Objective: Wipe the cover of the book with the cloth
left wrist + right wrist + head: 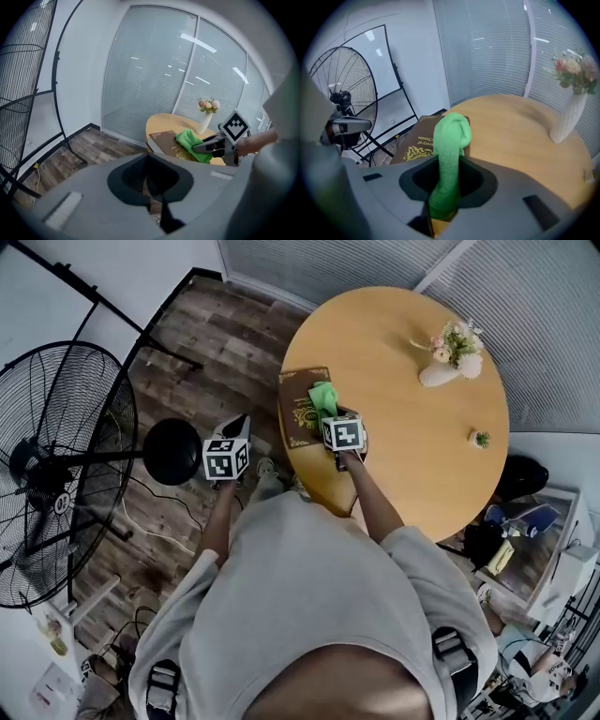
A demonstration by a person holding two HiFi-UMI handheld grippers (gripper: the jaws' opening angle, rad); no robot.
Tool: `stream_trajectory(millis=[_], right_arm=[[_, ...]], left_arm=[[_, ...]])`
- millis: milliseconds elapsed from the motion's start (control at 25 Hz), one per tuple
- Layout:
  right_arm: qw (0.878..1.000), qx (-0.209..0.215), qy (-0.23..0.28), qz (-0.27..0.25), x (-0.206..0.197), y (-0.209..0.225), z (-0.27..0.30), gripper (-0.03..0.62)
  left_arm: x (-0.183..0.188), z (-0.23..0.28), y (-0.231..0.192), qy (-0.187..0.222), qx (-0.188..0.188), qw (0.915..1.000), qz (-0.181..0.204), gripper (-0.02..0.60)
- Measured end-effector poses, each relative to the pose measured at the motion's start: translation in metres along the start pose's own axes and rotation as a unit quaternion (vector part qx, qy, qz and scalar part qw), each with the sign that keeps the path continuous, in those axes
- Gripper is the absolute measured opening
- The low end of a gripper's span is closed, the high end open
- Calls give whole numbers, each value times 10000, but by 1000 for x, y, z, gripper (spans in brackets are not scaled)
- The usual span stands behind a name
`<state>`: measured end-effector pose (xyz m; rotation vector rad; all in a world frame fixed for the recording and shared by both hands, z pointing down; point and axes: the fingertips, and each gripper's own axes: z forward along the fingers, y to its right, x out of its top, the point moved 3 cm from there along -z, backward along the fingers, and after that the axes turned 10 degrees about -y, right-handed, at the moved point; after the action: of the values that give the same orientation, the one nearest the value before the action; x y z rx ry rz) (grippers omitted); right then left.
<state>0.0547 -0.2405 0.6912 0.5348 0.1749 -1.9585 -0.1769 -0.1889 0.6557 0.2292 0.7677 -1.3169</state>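
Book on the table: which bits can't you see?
- Right gripper view: the green cloth, held in the right gripper, covers part of the book; the gripper's body hides its near end.
- Head view: gold print too small to read.
- Left gripper view: the left gripper's body hides its near edge.

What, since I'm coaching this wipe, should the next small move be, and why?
Probably drag the right gripper left across the book: its jaws are shut on the cloth, which rests on the cover's right side, the rest bare.
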Motion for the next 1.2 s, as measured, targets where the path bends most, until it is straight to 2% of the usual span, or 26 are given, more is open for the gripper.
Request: stream_trajectory(millis=[320, 1200], right_arm=[[9998, -141, -34, 122, -9, 21, -3, 107], [9994, -344, -76, -51, -10, 35, -11, 107]], left_arm=[[1, 6, 7, -27, -81, 9999, 60, 9], [-4, -8, 4, 59, 15, 10000, 40, 9]])
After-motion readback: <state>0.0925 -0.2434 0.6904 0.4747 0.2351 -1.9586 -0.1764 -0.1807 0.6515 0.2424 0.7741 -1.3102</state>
